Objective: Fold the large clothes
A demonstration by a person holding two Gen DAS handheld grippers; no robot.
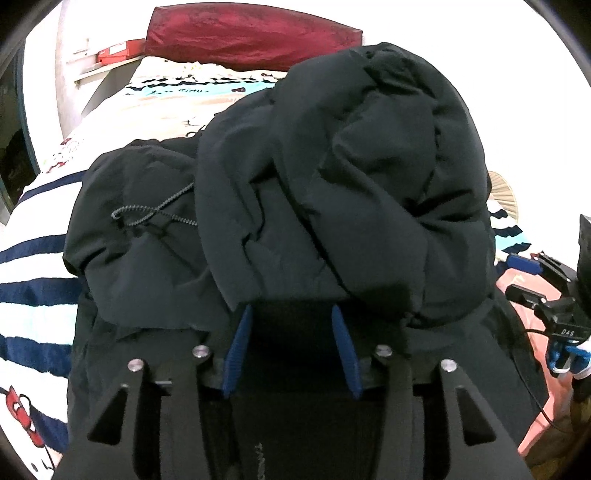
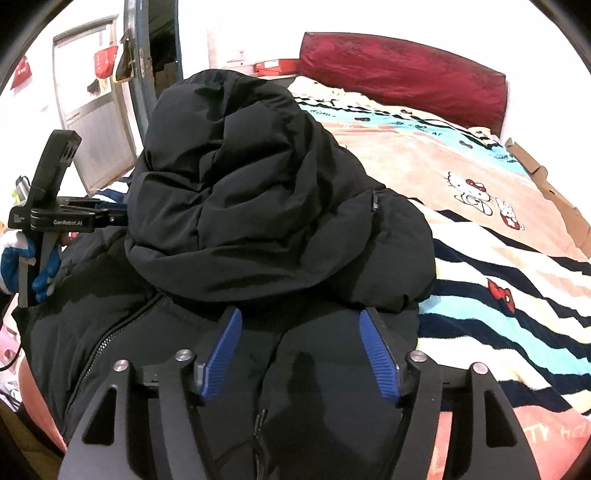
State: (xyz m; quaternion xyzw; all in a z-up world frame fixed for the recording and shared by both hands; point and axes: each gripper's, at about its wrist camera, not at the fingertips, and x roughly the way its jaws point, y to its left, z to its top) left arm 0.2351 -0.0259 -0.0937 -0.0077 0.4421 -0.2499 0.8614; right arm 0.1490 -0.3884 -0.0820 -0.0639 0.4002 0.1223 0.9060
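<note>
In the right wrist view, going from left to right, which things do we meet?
Left gripper held in a gloved hand → black jacket piled on the bed → cartoon-cat blanket → brown cardboard at the bed's edge.

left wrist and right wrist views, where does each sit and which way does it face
Left wrist: sits behind the left tongs, angled down at the black puffer jacket; right tongs show at the right edge.
Right wrist: sits behind the right tongs, facing the jacket's hood; left tongs show at left.
Shared: jacket, Hello Kitty blanket, red pillow.
</note>
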